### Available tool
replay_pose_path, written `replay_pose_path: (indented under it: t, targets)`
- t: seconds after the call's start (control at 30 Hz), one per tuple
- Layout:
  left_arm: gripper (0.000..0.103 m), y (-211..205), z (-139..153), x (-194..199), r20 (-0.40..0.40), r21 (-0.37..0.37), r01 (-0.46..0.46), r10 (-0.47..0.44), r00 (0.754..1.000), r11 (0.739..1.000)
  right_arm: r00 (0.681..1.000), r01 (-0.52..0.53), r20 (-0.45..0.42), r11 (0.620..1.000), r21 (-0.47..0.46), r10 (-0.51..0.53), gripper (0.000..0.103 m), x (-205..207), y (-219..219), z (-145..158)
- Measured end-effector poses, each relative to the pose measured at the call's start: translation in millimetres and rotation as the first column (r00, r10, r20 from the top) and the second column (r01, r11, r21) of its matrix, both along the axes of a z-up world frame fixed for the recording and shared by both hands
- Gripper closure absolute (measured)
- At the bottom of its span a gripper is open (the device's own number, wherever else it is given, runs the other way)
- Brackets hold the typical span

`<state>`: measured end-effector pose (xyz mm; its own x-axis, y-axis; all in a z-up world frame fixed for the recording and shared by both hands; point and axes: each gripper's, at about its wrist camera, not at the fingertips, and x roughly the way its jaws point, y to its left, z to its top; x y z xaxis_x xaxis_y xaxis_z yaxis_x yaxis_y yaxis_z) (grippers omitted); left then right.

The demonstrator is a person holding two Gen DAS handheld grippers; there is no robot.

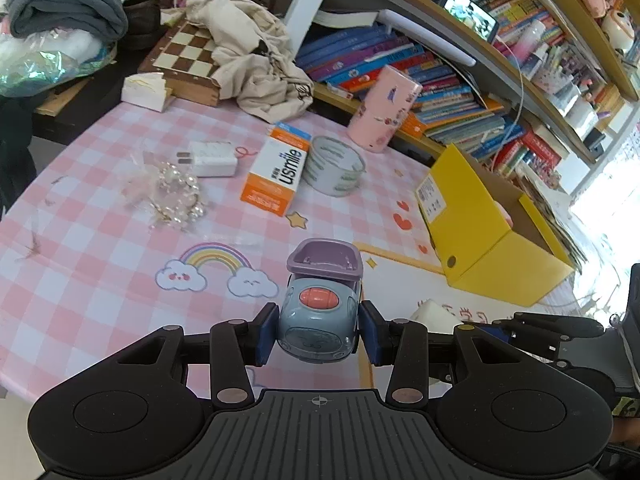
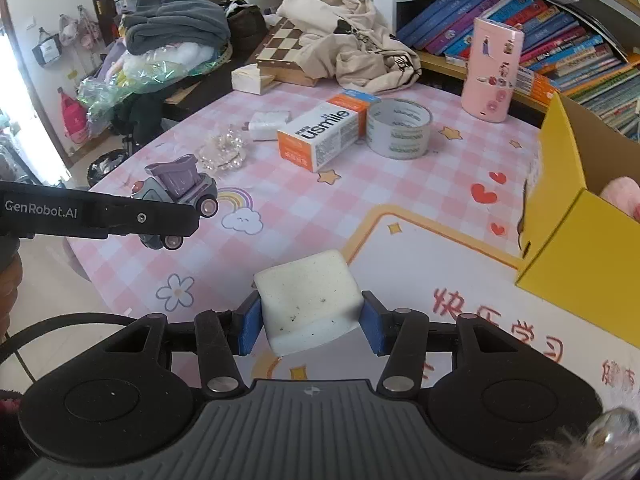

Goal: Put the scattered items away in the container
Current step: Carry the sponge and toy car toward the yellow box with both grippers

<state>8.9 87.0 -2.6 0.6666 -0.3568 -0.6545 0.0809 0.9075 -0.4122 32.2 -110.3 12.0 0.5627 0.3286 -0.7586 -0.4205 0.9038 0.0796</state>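
Note:
My left gripper [image 1: 319,330] is shut on a blue-grey toy truck [image 1: 320,308] with a purple bed, held above the pink checked table [image 1: 100,248]. The truck also shows in the right wrist view [image 2: 180,188], with the left gripper's fingers [image 2: 120,214] around it. My right gripper [image 2: 311,326] is shut on a white sponge block [image 2: 308,304] above the table. The open yellow box [image 1: 492,232] stands at the right, and in the right wrist view [image 2: 580,208] something pink lies inside it.
On the table lie a usmile box [image 1: 276,172], a tape roll [image 1: 334,166], a white charger [image 1: 210,158], a bead bracelet [image 1: 176,196] and a pink tin [image 1: 384,108]. A chessboard [image 1: 184,60], cloth bag and bookshelves stand behind.

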Motion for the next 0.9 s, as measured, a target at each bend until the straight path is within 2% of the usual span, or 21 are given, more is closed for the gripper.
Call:
replay_pose_path:
  t: [0.57,0.9]
  targets:
    - [0.062,-39,-3,6,-0.009,0.003,0.126,-0.126,0.992,0.992,0.992,0.125,-0.017,0.992,0.000,-0.125,0.055,-23,-35,-3]
    - [0.062,-75,-3,16,-0.014,0.001,0.209,-0.209,0.978,0.978,0.974,0.225,-0.020,0.974,0.006,-0.224,0.055,-32,-72,-3]
